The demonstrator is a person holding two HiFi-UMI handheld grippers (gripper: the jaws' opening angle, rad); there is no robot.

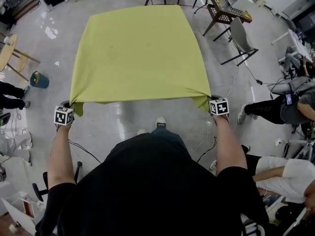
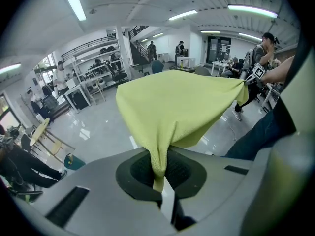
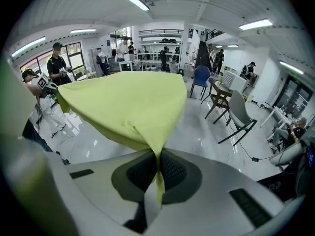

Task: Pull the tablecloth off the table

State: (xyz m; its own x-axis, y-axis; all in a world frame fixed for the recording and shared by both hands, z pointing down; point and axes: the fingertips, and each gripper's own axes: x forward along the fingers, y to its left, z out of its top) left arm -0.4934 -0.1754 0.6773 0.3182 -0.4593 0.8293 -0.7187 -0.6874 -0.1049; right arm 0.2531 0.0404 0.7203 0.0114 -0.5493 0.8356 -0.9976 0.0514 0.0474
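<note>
A yellow-green tablecloth (image 1: 140,53) is stretched out flat in front of me, and whatever lies beneath it is hidden. My left gripper (image 1: 69,108) is shut on its near left corner, my right gripper (image 1: 212,101) on its near right corner. The near hem sags slightly between them above the floor. In the left gripper view the cloth (image 2: 182,102) narrows into a fold pinched between the dark pads (image 2: 183,170) of that gripper (image 2: 160,173). The right gripper view shows the cloth (image 3: 123,102) pinched the same way in that gripper (image 3: 158,173), a short tail hanging below the pads.
A grey chair (image 1: 241,38) and a wooden chair (image 1: 219,6) stand at the far right, with a cable (image 1: 256,77) on the floor beside them. A teal bin (image 1: 39,79) and a round wooden table (image 1: 7,50) are at the left. People sit at the right (image 1: 285,102).
</note>
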